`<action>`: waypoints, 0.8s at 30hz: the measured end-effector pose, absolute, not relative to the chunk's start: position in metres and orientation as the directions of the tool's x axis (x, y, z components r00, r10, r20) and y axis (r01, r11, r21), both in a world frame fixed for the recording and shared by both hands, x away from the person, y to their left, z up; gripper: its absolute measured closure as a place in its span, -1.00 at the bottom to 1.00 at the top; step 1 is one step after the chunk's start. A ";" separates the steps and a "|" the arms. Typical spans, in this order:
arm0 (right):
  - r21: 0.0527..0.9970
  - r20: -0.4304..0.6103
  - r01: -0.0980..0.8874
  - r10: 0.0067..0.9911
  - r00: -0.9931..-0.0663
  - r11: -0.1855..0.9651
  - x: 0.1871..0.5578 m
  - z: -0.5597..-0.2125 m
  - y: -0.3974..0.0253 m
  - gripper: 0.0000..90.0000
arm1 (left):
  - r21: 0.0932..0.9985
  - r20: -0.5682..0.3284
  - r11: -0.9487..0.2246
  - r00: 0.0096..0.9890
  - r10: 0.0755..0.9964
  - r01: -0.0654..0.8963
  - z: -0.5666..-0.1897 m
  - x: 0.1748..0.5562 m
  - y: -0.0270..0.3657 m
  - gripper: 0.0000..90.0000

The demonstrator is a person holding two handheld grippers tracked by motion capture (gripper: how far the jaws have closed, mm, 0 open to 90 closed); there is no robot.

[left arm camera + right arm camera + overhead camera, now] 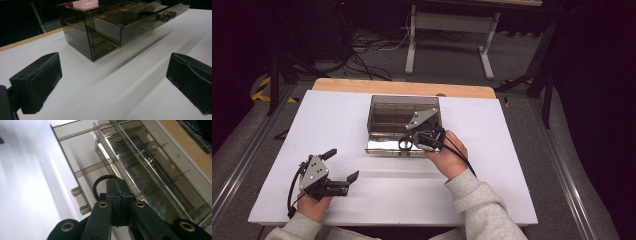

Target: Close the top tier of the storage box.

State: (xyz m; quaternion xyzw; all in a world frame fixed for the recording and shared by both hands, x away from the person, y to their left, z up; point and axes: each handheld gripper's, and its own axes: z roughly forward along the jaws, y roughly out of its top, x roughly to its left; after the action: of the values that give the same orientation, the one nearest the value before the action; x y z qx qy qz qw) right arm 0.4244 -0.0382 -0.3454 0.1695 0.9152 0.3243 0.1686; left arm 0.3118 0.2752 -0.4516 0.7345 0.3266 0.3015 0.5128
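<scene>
Left gripper (343, 165) open, drawer (387, 145) pulled toward person

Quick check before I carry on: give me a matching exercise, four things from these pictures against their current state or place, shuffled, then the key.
Things:
1. left gripper
2. right gripper
3. smoky transparent acrylic drawer box
4. thin black ring

States:
A. lower drawer pulled out toward the person
B. pinched between closed fingers over the open drawer
C. open, holding nothing, over the bare white tabletop
D. shut, reaching into the pulled-out drawer

Pairs: 1-C, 2-D, 3-A, 4-B
</scene>
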 end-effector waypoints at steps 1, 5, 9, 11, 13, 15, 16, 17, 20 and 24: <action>0.650 -0.202 0.182 0.399 -0.894 0.737 0.421 -0.345 -0.039 1.00 | 0.950 0.103 -0.258 0.605 0.789 0.175 -0.452 0.311 0.275 -0.98; 0.648 -0.209 0.163 0.379 -0.901 0.744 0.417 -0.343 -0.039 1.00 | 0.950 0.104 -0.259 0.605 0.789 0.174 -0.452 0.311 0.275 -0.98; 0.630 -0.219 0.115 0.318 -0.923 0.768 0.409 -0.343 -0.039 1.00 | 0.950 0.107 -0.261 0.604 0.789 0.173 -0.452 0.312 0.276 -0.98; 0.626 -0.216 0.103 0.299 -0.930 0.773 0.406 -0.343 -0.040 1.00 | 0.951 0.104 -0.257 0.605 0.789 0.172 -0.452 0.311 0.275 -0.98; 0.623 -0.215 0.094 0.285 -0.934 0.776 0.405 -0.343 -0.041 1.00 | 0.950 0.105 -0.260 0.606 0.788 0.173 -0.452 0.311 0.275 -0.98; 0.616 -0.210 0.086 0.269 -0.940 0.783 0.403 -0.343 -0.042 1.00 | 0.950 0.110 -0.263 0.605 0.789 0.170 -0.452 0.311 0.275 -0.98; 0.608 -0.209 0.082 0.258 -0.943 0.790 0.402 -0.344 -0.043 1.00 | 0.950 0.110 -0.263 0.605 0.789 0.170 -0.452 0.311 0.275 -0.98; 0.601 -0.203 0.079 0.247 -0.948 0.795 0.402 -0.344 -0.043 1.00 | 0.950 0.109 -0.262 0.605 0.789 0.171 -0.452 0.311 0.275 -0.98; 0.585 -0.197 0.076 0.233 -0.952 0.808 0.401 -0.347 -0.043 1.00 | 0.950 0.110 -0.263 0.605 0.789 0.171 -0.452 0.311 0.275 -0.98; 0.563 -0.191 0.062 0.203 -0.960 0.824 0.399 -0.351 -0.043 1.00 | 0.950 0.107 -0.261 0.606 0.788 0.172 -0.452 0.311 0.275 -0.98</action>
State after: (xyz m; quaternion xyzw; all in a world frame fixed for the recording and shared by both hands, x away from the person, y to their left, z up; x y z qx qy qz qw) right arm 0.3993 -0.0427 -0.3509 0.0701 0.9472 0.2881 0.1224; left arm 0.3114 0.2750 -0.4518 0.7352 0.3265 0.3004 0.5125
